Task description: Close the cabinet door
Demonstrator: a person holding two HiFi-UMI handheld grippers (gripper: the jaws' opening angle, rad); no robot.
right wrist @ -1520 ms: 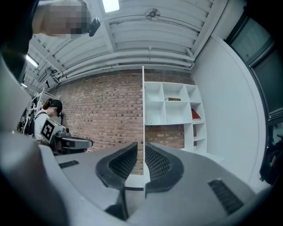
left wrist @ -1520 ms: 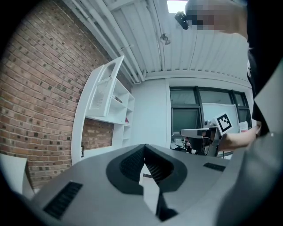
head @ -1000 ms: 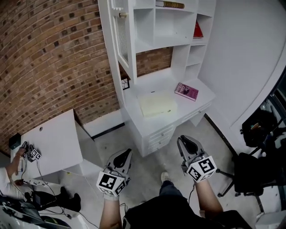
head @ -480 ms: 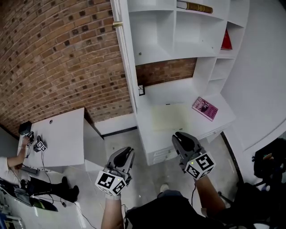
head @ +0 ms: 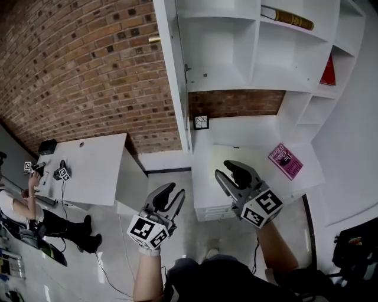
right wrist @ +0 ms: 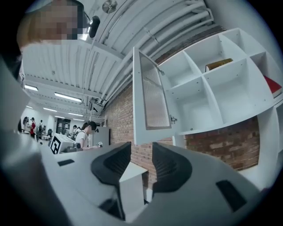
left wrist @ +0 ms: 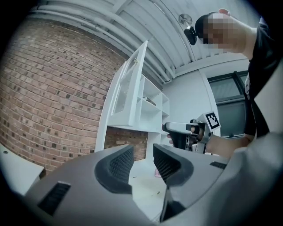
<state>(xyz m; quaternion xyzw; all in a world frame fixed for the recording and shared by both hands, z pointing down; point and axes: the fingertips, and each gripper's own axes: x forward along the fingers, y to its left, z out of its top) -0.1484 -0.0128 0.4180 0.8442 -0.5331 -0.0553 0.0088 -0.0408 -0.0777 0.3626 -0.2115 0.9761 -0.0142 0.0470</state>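
The white cabinet door (head: 175,71) stands swung out from the hutch (head: 254,53), edge-on in the head view, with a brass knob (head: 154,39) on its outer face. In the right gripper view the door (right wrist: 152,99) shows a ribbed glass panel. My left gripper (head: 172,198) hangs low, below and in front of the door; its jaws are opening with nothing between them. My right gripper (head: 233,175) is over the desk's front edge, also opening and empty. The left gripper view shows its own jaws (left wrist: 143,163), the door (left wrist: 132,88) and the right gripper (left wrist: 188,132) beyond.
A pink book (head: 285,160) lies on the white desk (head: 207,183) under the hutch. A brown book (head: 289,17) and a red one (head: 328,71) sit on shelves. A white side table (head: 88,168) stands left, with a seated person (head: 18,206) beside it. Brick wall (head: 77,71) behind.
Both grippers have risen and moved forward toward the hutch, and their jaws have gone from shut to parted. The cabinet now looms nearer and larger in the head view.
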